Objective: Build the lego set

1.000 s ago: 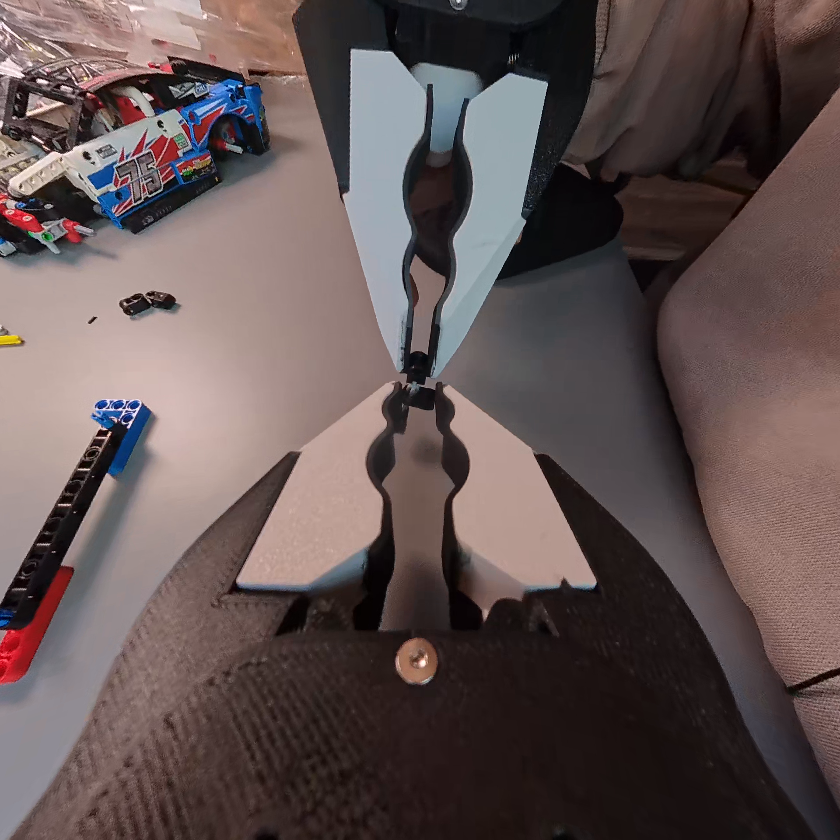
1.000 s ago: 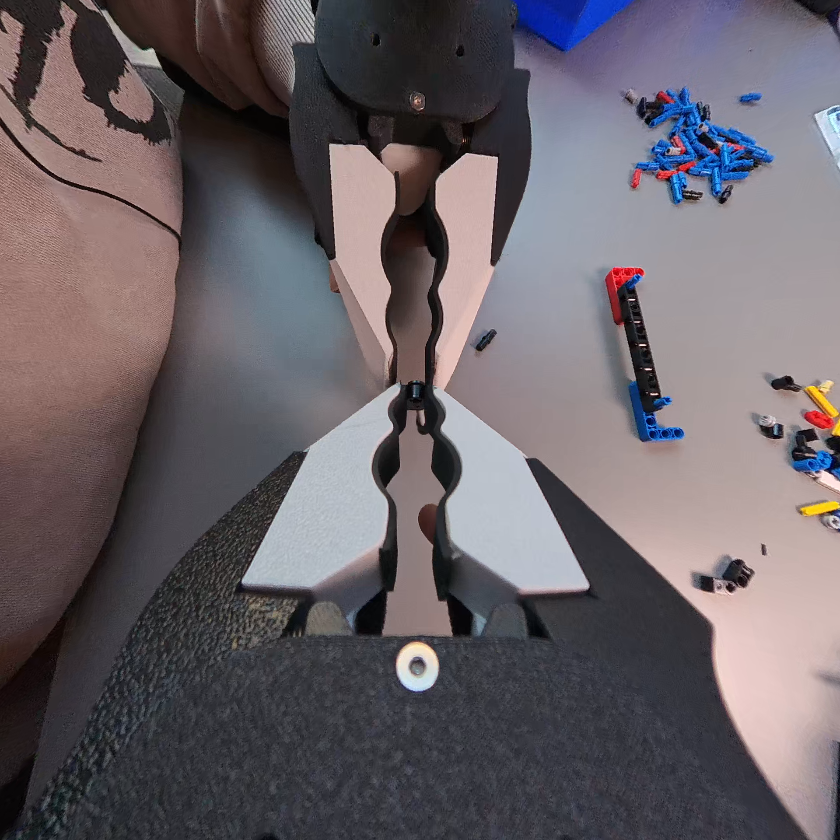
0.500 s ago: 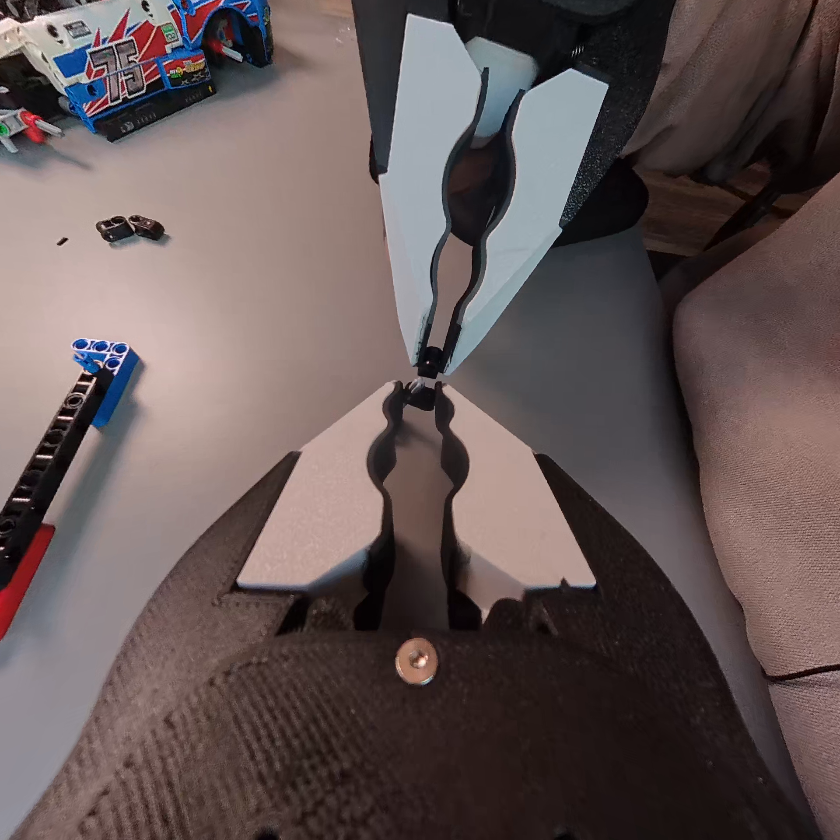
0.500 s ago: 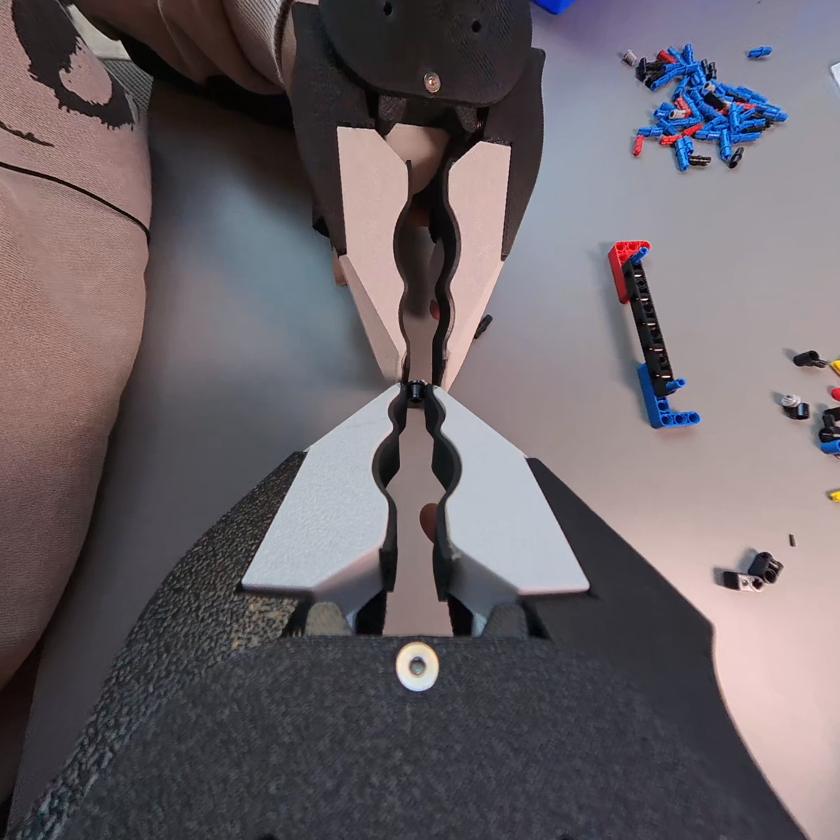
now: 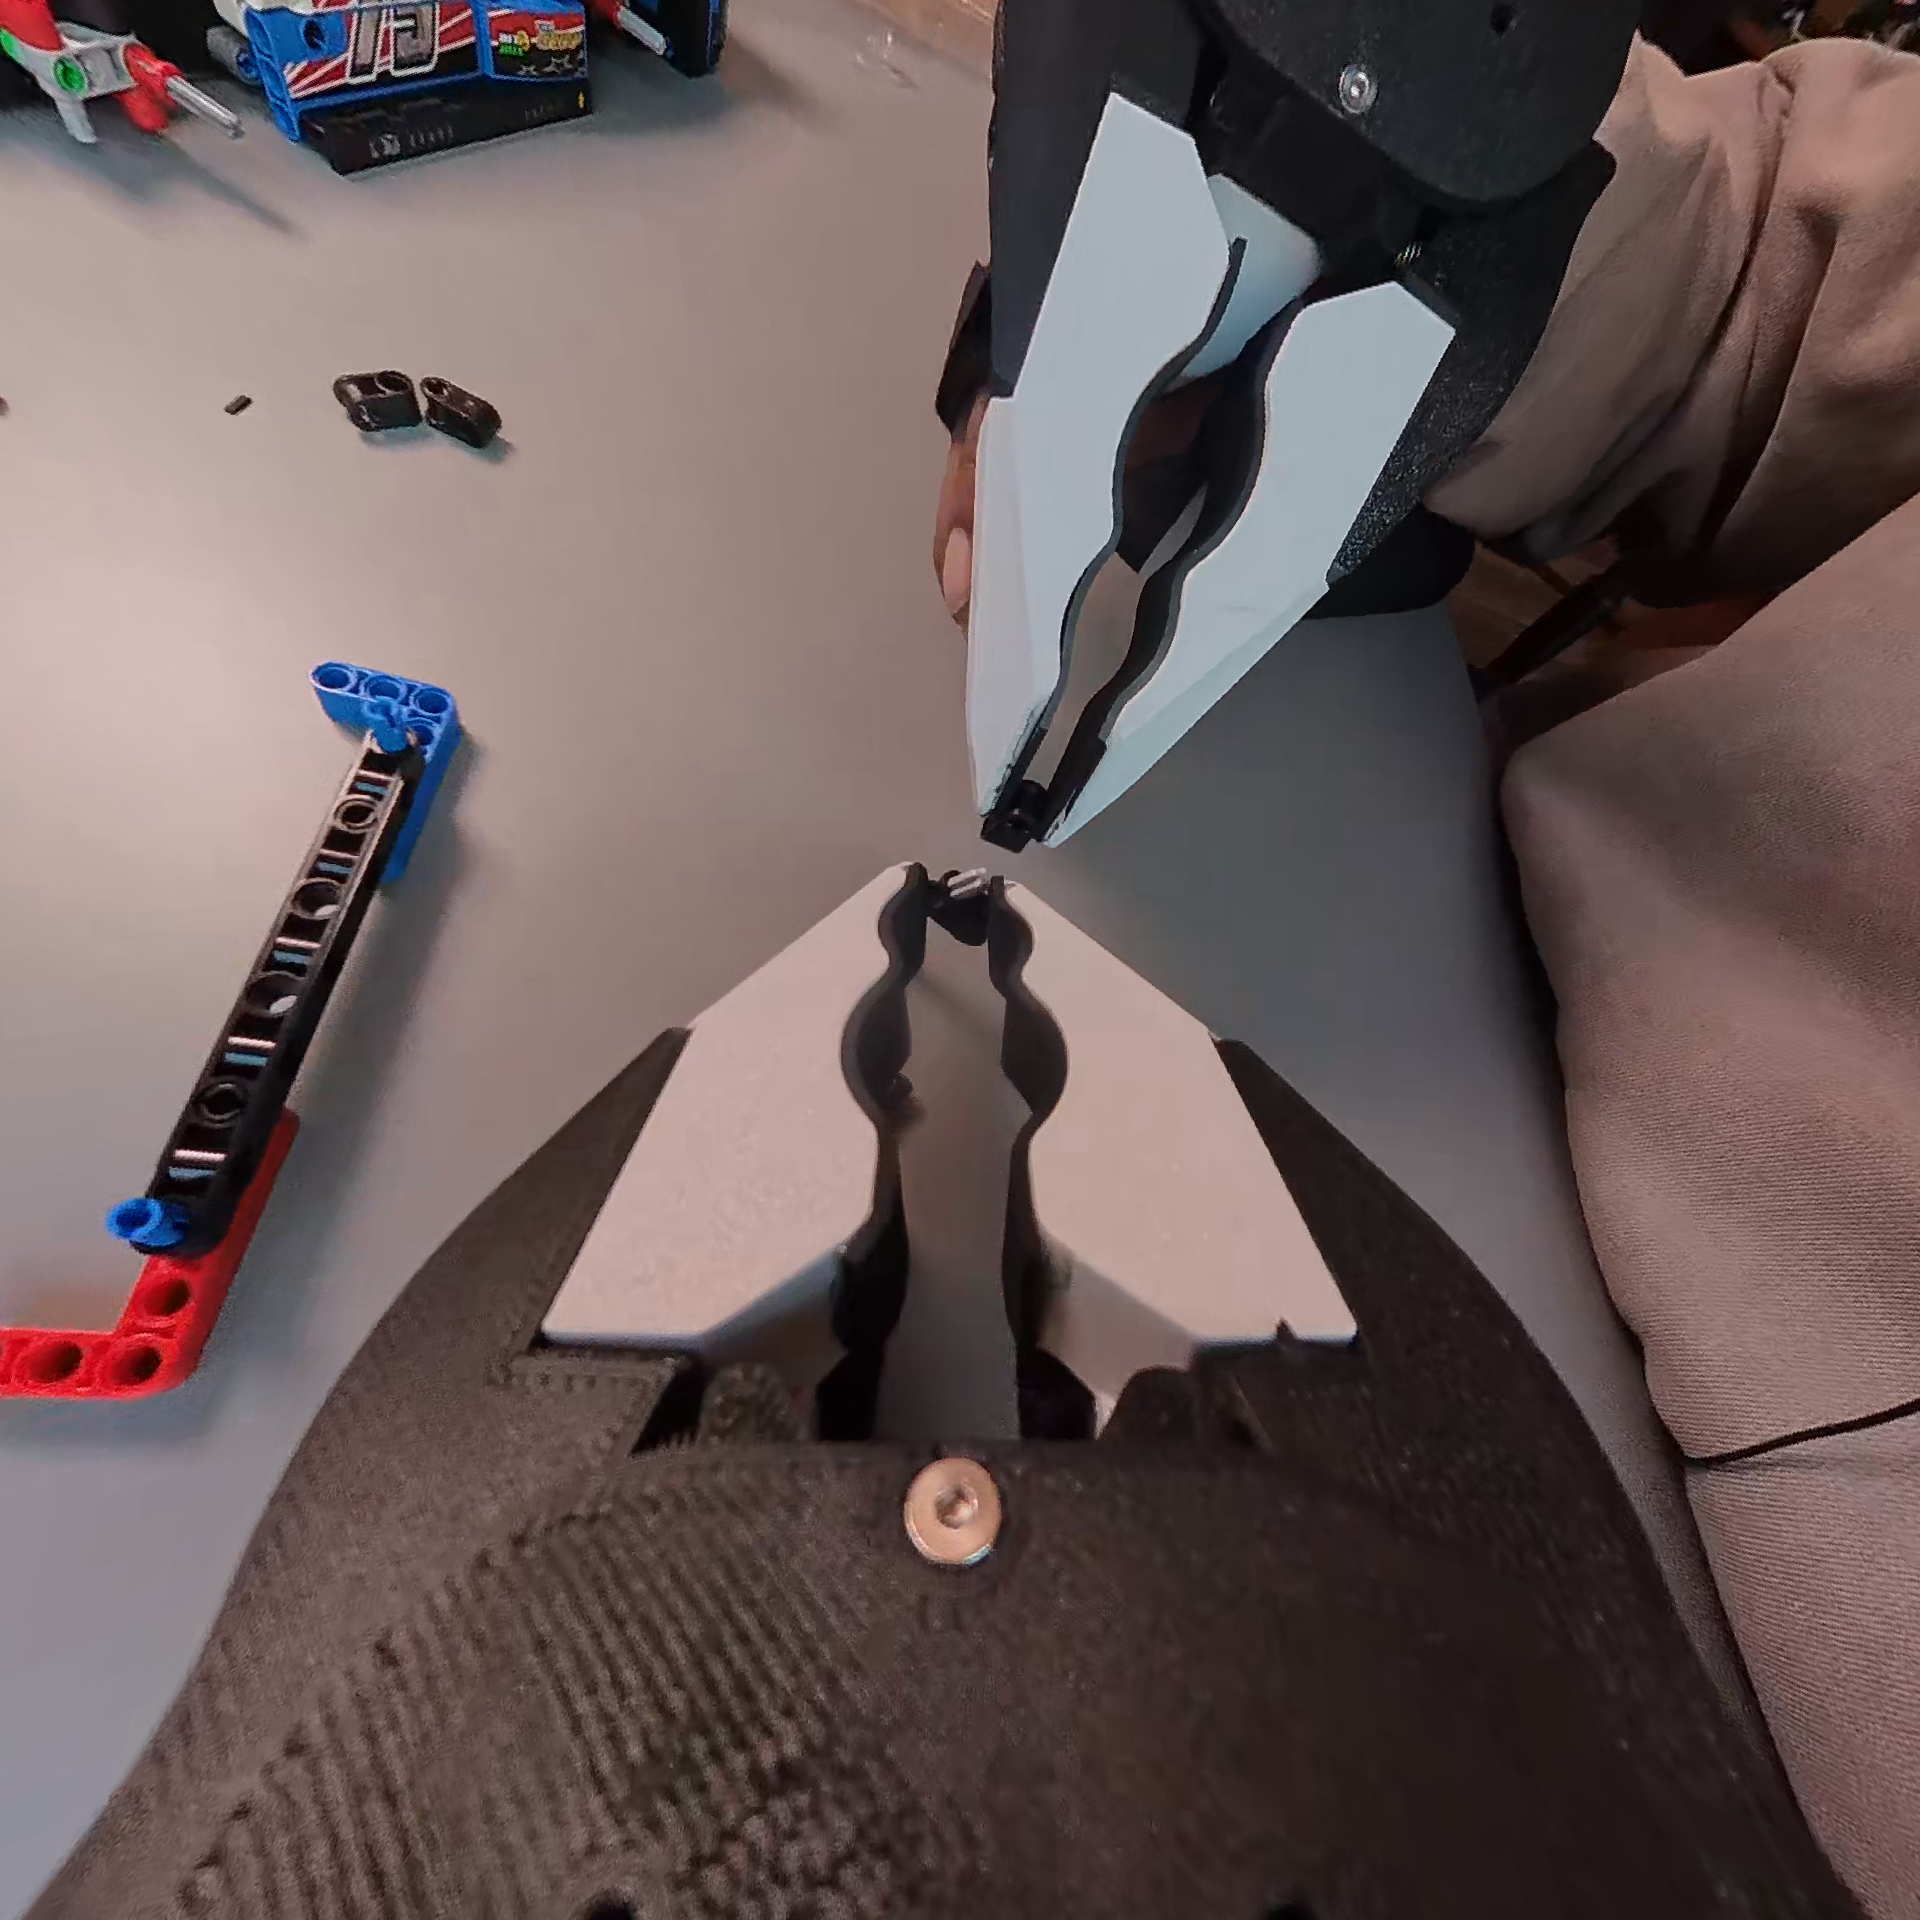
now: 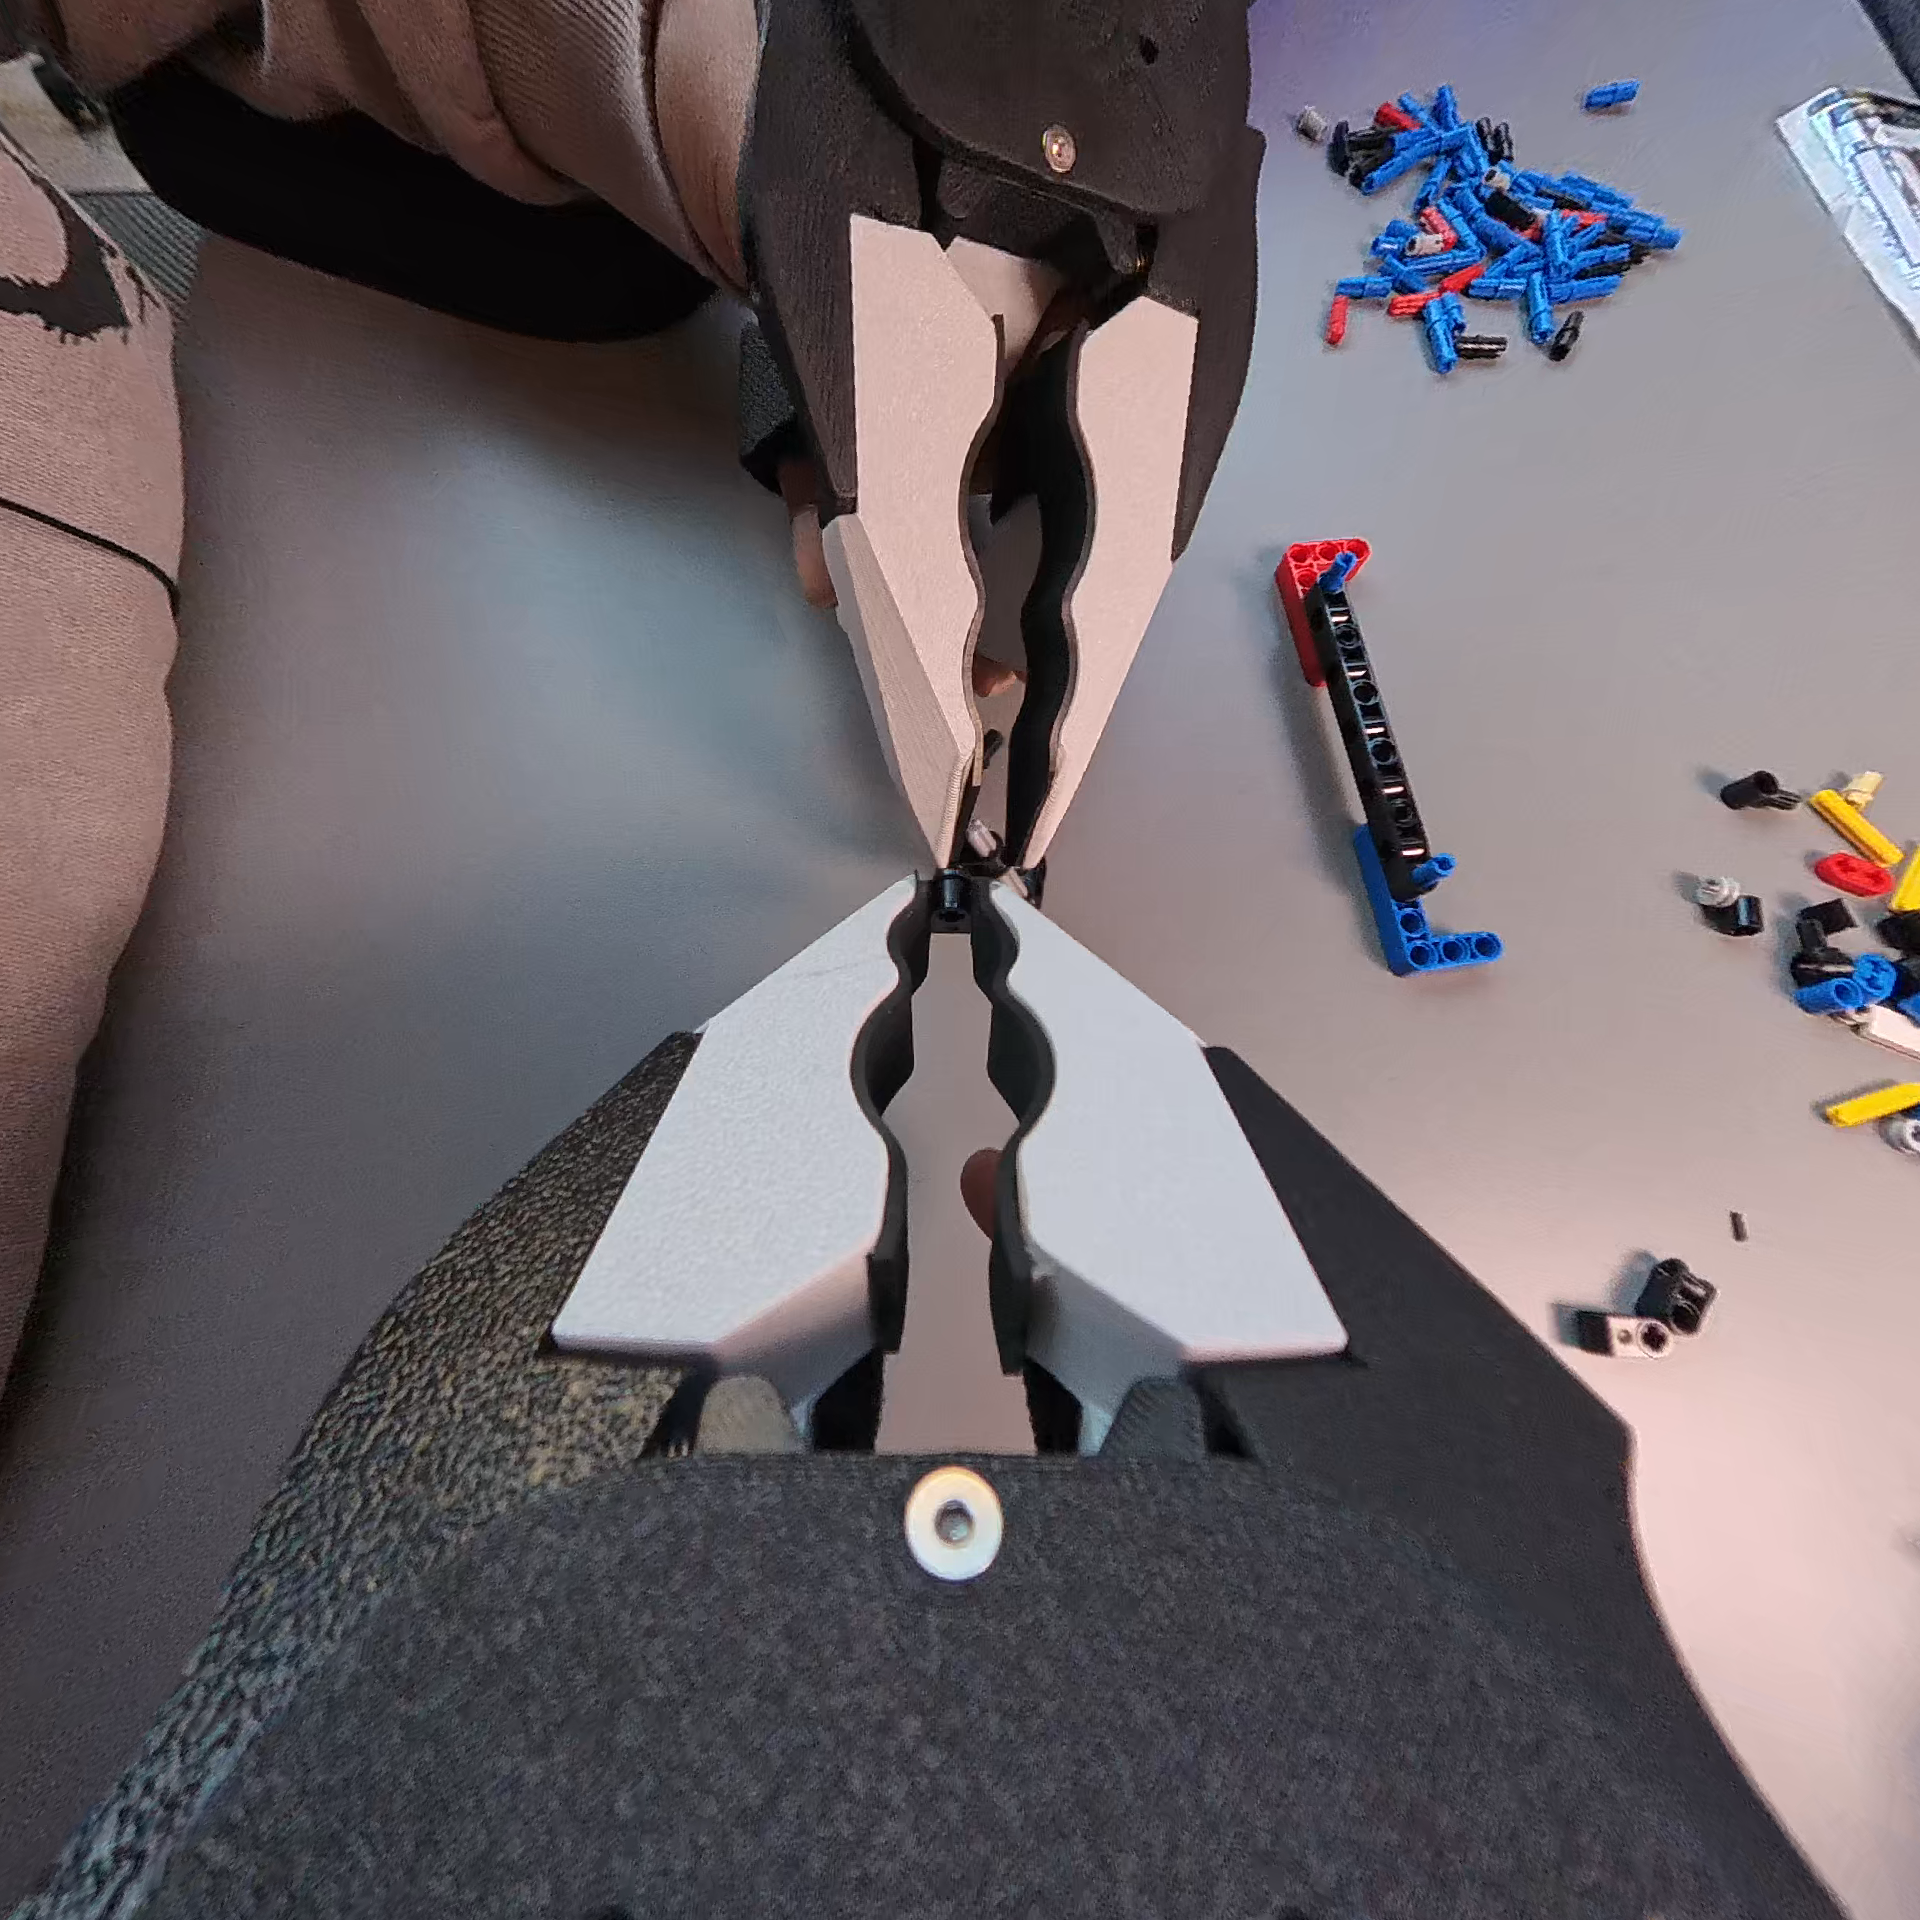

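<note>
My left gripper (image 5: 956,883) is shut on a small black piece with a grey pin end (image 5: 961,902). My right gripper (image 6: 953,894) is shut on a small black connector (image 6: 951,906). The two grippers point tip to tip just above the grey table. In the left wrist view the right gripper (image 5: 1027,826) comes in from above with its black connector (image 5: 1013,821), a small gap from the left piece. In the right wrist view the left gripper (image 6: 987,852) shows its grey-tipped piece (image 6: 982,834) right at the connector. A long black beam with blue and red L-pieces (image 5: 291,966) lies on the table (image 6: 1371,748).
A blue, white and red race car model (image 5: 416,62) stands at the back left. Two black connectors (image 5: 416,400) lie before it. A pile of blue pins (image 6: 1486,229), loose mixed parts (image 6: 1860,935), two small connectors (image 6: 1652,1314) and a booklet (image 6: 1870,177) lie to the right. A person's beige clothing (image 5: 1714,935) is close by. The grippers are tip to tip, or close to it.
The two held pieces were touching tip to tip. Now the right gripper is tilted and shifted, and a small gap shows between the pieces in the left wrist view. Both grippers stay shut.
</note>
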